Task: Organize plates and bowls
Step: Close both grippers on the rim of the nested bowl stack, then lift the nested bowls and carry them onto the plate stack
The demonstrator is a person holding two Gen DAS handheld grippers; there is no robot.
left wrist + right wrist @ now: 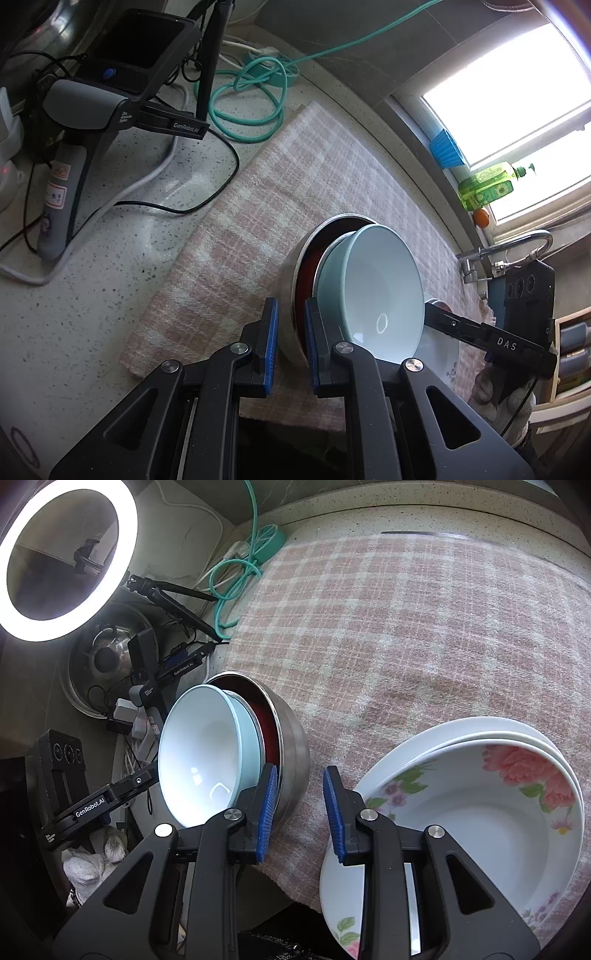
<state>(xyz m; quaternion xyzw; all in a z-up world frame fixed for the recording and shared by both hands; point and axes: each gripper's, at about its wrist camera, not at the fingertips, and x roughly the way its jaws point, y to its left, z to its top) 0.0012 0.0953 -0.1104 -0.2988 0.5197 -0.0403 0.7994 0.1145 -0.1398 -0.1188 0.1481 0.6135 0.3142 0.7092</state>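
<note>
- Far out ahead-left of the left gripper (291,314) we've got the speckled worktop (110,258) with a teal cable (258,136) looped on it.
- The left gripper is clamped on the wall of the steel bowl (288,273): one blue pad outside, the other inside the rim.
- That steel bowl is tipped up on its side on the checked cloth (240,240), mouth facing right of the tool. A red bowl (306,258) is nested in it, and a light blue bowl (376,280) sits in that one, sticking out.
- From the right wrist camera, the whole bowl stack is just left of the right gripper (301,771), and the left pad is right up against the steel bowl's rim.
- The right gripper's jaws stand apart with nothing pinched; we only see cloth in the gap.
- Right of that tool, partly under its right finger, is the flowered plate (480,812), resting in a plain white plate (461,725) on the cloth.
</note>
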